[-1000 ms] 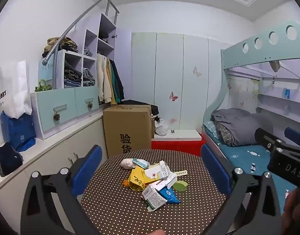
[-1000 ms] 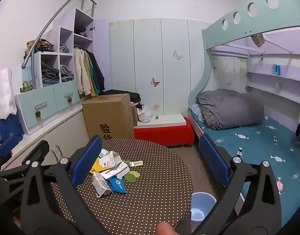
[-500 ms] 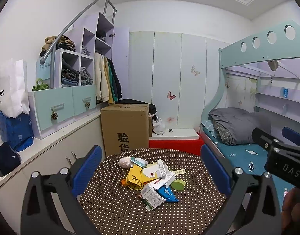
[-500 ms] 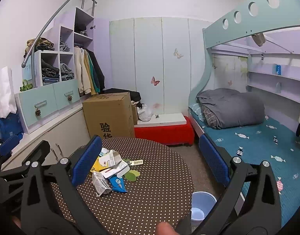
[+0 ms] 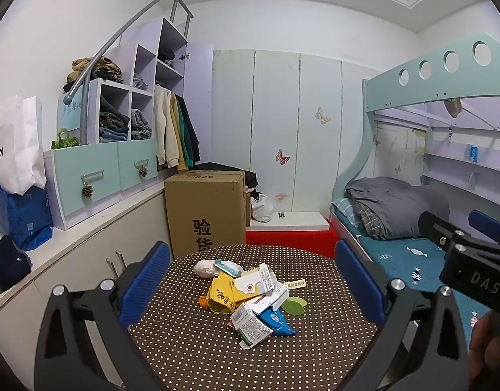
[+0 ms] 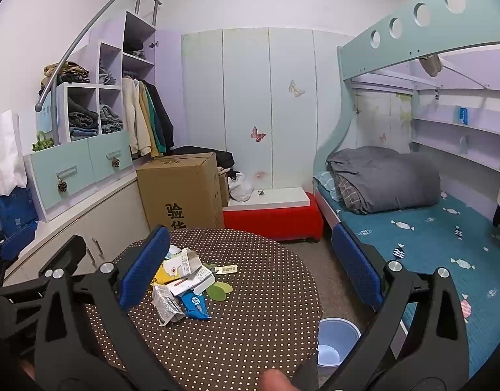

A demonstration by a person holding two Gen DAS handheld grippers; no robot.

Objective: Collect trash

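A pile of trash [image 5: 246, 296] lies in the middle of a round brown polka-dot table [image 5: 197, 355]: a yellow wrapper, white cartons, a blue packet, a green leaf-shaped scrap. It also shows in the right wrist view [image 6: 184, 286]. My left gripper [image 5: 251, 280] is open and empty, held above the near side of the table with the pile between its fingers. My right gripper [image 6: 250, 267] is open and empty, to the right of the pile. A blue bin [image 6: 336, 339] stands on the floor right of the table [image 6: 250, 325].
A cardboard box [image 5: 204, 208] stands behind the table, with a red bench [image 5: 289, 238] beside it. A bunk bed [image 6: 413, 221] with a grey duvet runs along the right. Cabinets and shelves [image 5: 96, 179] line the left wall.
Both grippers have drifted slightly; the view has shifted a little to the right. The trash pile has not moved and both grippers stay open.
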